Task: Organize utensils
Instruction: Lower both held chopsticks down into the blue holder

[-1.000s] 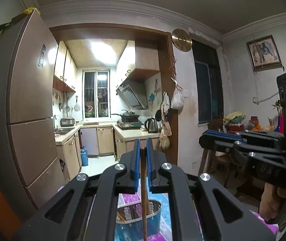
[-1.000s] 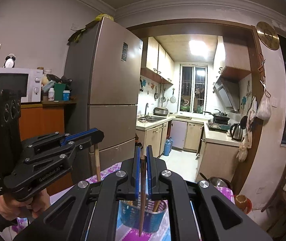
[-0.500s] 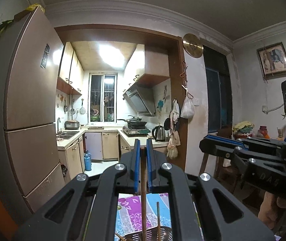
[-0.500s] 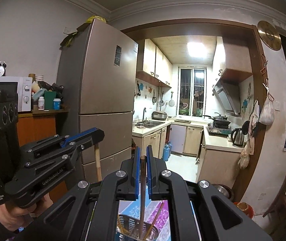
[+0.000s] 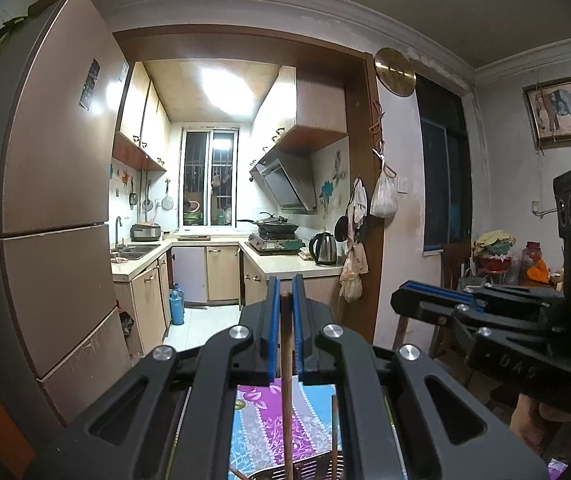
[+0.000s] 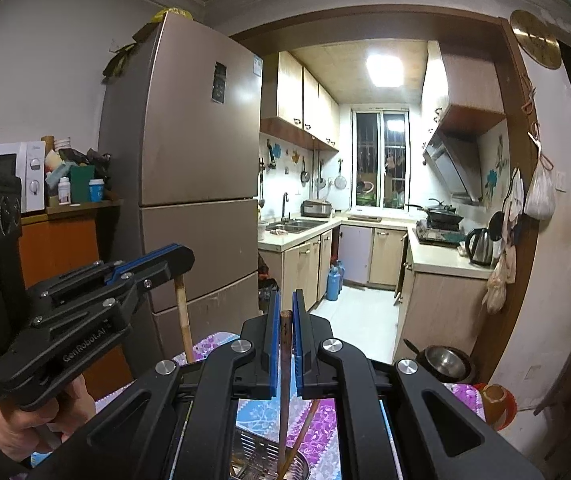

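Note:
In the left wrist view my left gripper (image 5: 284,285) is shut on a brown wooden chopstick (image 5: 287,400) that hangs straight down. Its lower end reaches into a metal utensil holder (image 5: 313,469) at the bottom edge, where another chopstick (image 5: 334,424) stands. In the right wrist view my right gripper (image 6: 285,299) is shut on a darker chopstick (image 6: 284,384), which points down into the same holder (image 6: 259,454). The left gripper (image 6: 181,258) shows at the left there, gripping its pale chopstick (image 6: 184,320). The right gripper (image 5: 401,300) appears at the right of the left wrist view.
The holder stands on a table with a purple and blue floral cloth (image 5: 263,424). A tall fridge (image 6: 189,184) is at the left and the kitchen doorway lies ahead. A steel bowl (image 6: 443,362) and an orange pot (image 6: 495,400) sit at the table's far right.
Both grippers have moved forward over the holder, each still gripping its chopstick. The blue basket seen earlier has slid out of view below, and only the metal rim shows.

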A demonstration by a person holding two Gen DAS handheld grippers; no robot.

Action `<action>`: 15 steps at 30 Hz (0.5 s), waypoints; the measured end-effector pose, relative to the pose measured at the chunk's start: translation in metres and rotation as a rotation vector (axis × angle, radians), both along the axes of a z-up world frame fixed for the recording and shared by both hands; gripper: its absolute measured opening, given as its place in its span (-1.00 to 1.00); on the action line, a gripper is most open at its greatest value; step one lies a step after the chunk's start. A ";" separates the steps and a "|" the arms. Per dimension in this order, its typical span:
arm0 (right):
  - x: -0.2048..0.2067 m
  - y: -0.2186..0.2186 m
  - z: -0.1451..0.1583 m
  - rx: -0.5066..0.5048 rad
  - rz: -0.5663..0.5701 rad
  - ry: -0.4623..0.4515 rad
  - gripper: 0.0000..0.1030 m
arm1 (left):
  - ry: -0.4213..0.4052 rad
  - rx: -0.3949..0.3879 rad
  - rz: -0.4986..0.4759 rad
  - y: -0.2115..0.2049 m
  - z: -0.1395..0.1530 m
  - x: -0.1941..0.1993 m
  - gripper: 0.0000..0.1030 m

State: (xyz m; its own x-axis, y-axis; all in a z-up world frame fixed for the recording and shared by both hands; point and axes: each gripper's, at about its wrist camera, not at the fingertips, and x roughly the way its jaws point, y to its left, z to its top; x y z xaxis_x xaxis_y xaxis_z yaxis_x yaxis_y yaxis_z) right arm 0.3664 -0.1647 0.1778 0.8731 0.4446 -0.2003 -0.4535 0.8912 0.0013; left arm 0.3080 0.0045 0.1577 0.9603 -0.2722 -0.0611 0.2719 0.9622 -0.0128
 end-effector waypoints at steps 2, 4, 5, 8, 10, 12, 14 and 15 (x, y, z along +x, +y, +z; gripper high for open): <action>0.004 0.003 -0.006 -0.004 0.001 0.010 -0.86 | 0.008 0.003 -0.001 -0.001 -0.002 0.004 -0.91; 0.008 0.004 -0.011 -0.009 0.001 0.019 -0.86 | 0.017 0.010 -0.002 -0.002 -0.006 0.007 -0.91; 0.009 0.004 -0.013 -0.010 0.001 0.022 -0.86 | 0.023 0.011 -0.002 -0.001 -0.007 0.009 -0.91; 0.013 0.005 -0.018 -0.009 0.001 0.033 -0.86 | 0.035 0.009 -0.001 0.000 -0.013 0.013 -0.91; 0.015 0.005 -0.021 -0.008 0.003 0.043 -0.86 | 0.041 0.009 -0.001 0.000 -0.014 0.016 -0.91; 0.017 0.006 -0.025 -0.009 0.004 0.052 -0.86 | 0.047 0.013 -0.002 -0.001 -0.016 0.018 -0.91; 0.020 0.007 -0.029 -0.011 0.005 0.062 -0.86 | 0.054 0.014 -0.001 -0.002 -0.017 0.021 -0.91; 0.021 0.008 -0.031 -0.011 0.006 0.067 -0.86 | 0.058 0.013 0.000 -0.002 -0.017 0.023 -0.91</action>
State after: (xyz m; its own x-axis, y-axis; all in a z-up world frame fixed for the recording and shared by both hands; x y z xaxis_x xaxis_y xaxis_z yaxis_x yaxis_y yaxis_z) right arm 0.3876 -0.1567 0.1466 0.8546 0.4475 -0.2634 -0.4583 0.8885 0.0224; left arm 0.3306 0.0025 0.1405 0.9551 -0.2710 -0.1199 0.2711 0.9624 -0.0162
